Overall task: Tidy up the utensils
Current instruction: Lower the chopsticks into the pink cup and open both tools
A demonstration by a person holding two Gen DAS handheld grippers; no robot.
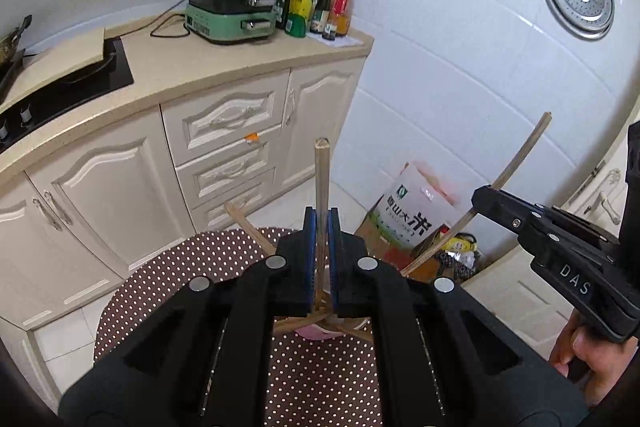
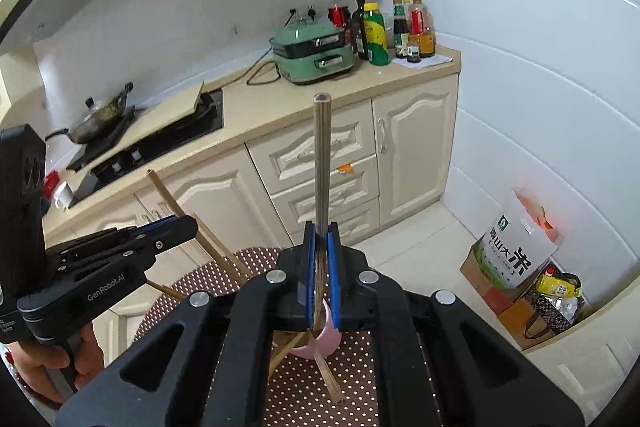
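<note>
My left gripper (image 1: 321, 215) is shut on a wooden chopstick (image 1: 321, 187) that stands upright between its blue pads. My right gripper (image 2: 321, 229) is shut on another chopstick (image 2: 321, 163), also upright. Both chopsticks reach down to a pink cup (image 2: 326, 341) on the brown polka-dot table (image 2: 304, 387). In the left wrist view the right gripper (image 1: 480, 199) holds its chopstick (image 1: 520, 155) slanted at the right. In the right wrist view the left gripper (image 2: 192, 223) holds its chopstick (image 2: 168, 195) at the left. More chopsticks (image 2: 328, 375) lie loose beside the cup.
A kitchen counter (image 1: 200, 67) with a green appliance (image 1: 230, 11) and several bottles (image 1: 316, 7) stands behind. A stove (image 2: 160, 139) with a wok (image 2: 100, 115) is at the left. A rice bag (image 2: 520, 247) and boxes sit on the floor at the right.
</note>
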